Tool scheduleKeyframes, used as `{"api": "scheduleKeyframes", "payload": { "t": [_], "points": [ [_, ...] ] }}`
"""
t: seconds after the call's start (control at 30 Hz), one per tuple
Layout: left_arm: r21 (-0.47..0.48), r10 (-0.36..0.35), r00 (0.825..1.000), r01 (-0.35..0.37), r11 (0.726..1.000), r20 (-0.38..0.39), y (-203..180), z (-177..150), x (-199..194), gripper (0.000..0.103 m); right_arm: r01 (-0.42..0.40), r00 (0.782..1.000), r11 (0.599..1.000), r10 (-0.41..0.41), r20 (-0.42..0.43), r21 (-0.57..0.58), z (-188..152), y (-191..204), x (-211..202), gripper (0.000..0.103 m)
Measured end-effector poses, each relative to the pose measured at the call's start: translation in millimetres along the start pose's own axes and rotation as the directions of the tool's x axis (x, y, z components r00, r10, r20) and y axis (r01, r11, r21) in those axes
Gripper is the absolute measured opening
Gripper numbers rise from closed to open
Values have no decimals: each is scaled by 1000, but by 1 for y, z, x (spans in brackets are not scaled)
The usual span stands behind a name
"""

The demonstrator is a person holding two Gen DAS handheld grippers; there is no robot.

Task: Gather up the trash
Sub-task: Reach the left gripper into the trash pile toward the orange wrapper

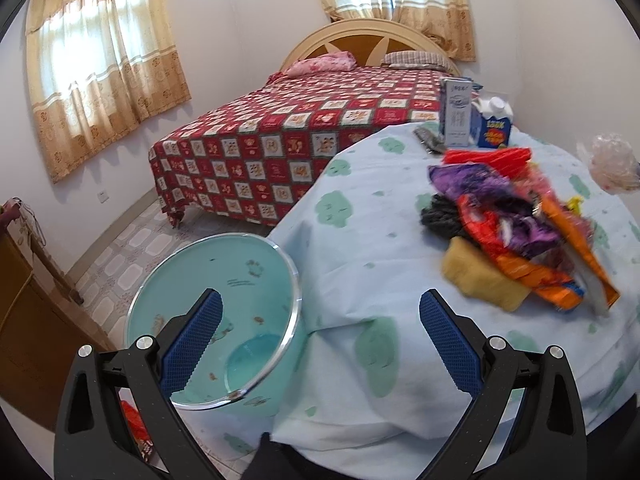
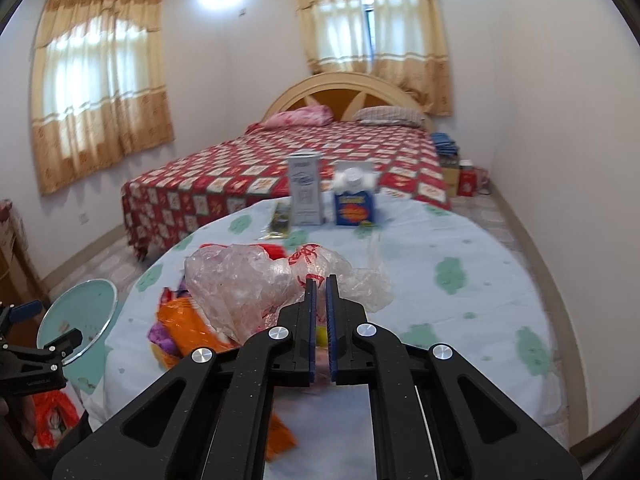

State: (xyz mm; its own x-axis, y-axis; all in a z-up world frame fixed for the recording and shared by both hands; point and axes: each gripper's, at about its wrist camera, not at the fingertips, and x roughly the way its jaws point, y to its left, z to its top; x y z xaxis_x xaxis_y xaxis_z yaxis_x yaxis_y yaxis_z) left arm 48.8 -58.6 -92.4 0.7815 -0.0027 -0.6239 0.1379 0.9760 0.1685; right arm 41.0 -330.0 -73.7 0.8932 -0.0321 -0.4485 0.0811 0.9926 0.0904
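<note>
- The right gripper [image 2: 320, 280] has its jaws pressed together on a crumpled clear plastic bag [image 2: 256, 284], holding it up above the round table [image 2: 460, 344].
- The bin [image 2: 76, 320], a pale green bucket, stands on the floor off the table's left edge, so the bag has to travel leftward and down from the right gripper, past the pile of wrappers [image 2: 180, 328].
- Seen from the left wrist, the same bin [image 1: 224, 320] sits directly under the left gripper [image 1: 320, 312], whose jaws stand wide apart and grip nothing. The left hand is much nearer the bin; the right one holds the load.
- The bag has no clear long axis; it is a loose wad hanging mostly left of the jaws, which I'd guess helps it clear the rim.
- The bin's mouth tilts toward the table, with the draped tablecloth [image 1: 360, 280] touching or just beside its rim.
- Open room looks fair: bare cloth to the right, and two cartons [image 2: 332, 196] well apart at the far edge.
- More wrappers [image 1: 520, 240] remain on the table, so the job seems far from done.
</note>
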Motion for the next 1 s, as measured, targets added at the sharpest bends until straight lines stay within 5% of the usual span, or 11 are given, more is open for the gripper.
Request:
{"api": "scheduleKeyframes", "payload": {
  "t": [0.43,1.0],
  "points": [
    [-11,-51,999,51,999,-3,-46,28,11,97,83,995,994,-80,-58,64,-34,-55,2,5],
    [60,-157,987,158,986,-21,-125,18,-15,97,176,983,982,-173,-57,60,-63,-91,-28,5]
  ]
}}
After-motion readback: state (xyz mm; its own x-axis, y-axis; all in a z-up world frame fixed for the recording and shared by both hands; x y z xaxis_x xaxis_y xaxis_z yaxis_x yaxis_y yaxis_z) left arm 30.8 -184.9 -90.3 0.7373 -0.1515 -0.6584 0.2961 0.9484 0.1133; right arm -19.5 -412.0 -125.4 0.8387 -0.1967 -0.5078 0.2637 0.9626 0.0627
